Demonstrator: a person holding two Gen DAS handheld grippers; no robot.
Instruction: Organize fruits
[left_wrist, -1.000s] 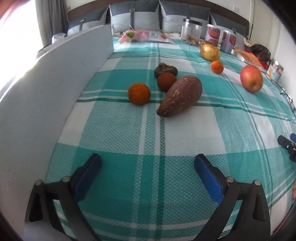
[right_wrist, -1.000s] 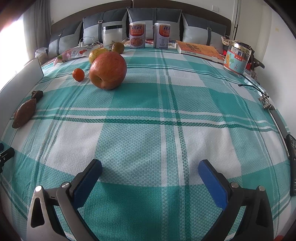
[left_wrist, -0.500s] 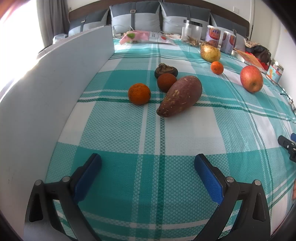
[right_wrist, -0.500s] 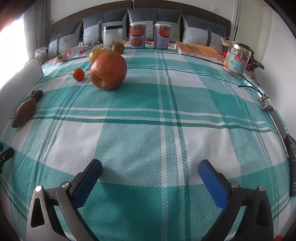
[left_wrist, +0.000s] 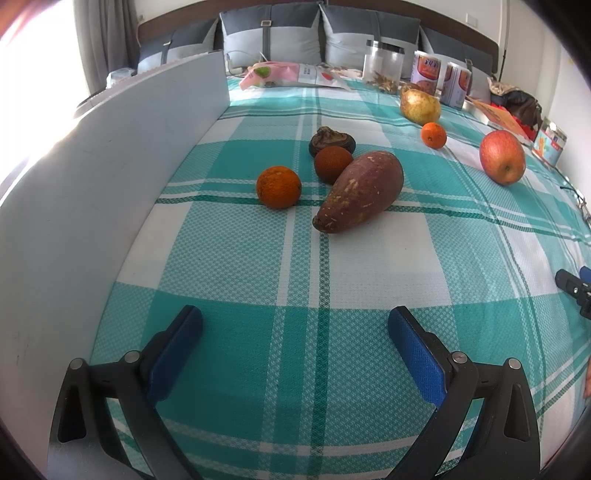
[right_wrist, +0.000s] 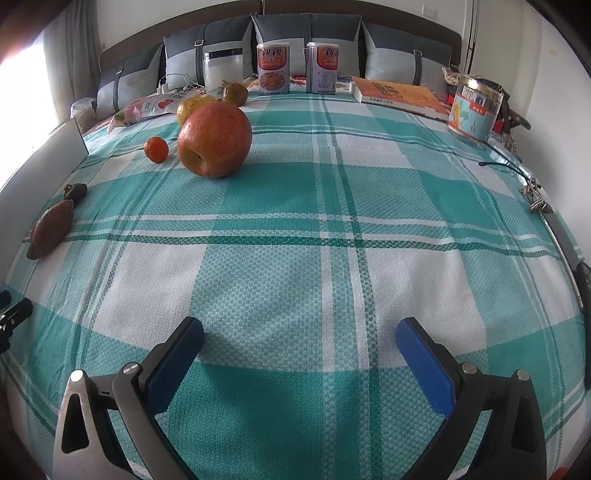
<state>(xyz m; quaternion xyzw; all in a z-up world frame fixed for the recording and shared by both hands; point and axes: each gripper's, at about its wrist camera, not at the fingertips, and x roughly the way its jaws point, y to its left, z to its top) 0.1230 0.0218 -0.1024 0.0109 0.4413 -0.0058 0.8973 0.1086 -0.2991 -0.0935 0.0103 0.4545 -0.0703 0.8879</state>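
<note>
left claw (left_wrist: 294, 325) spread wide, empty, low over teal-and-white plaid bedspread (left_wrist: 369, 266) | right claw (right_wrist: 299, 334) likewise wide, empty | brown tapered sweet potato (left_wrist: 358, 192) centre, round orange (left_wrist: 279, 186) just left | red apple (right_wrist: 214, 138) far left of right claw

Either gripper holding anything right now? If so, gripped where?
Nothing held. Left gripper and right gripper are both open over bare checked cloth.
</note>
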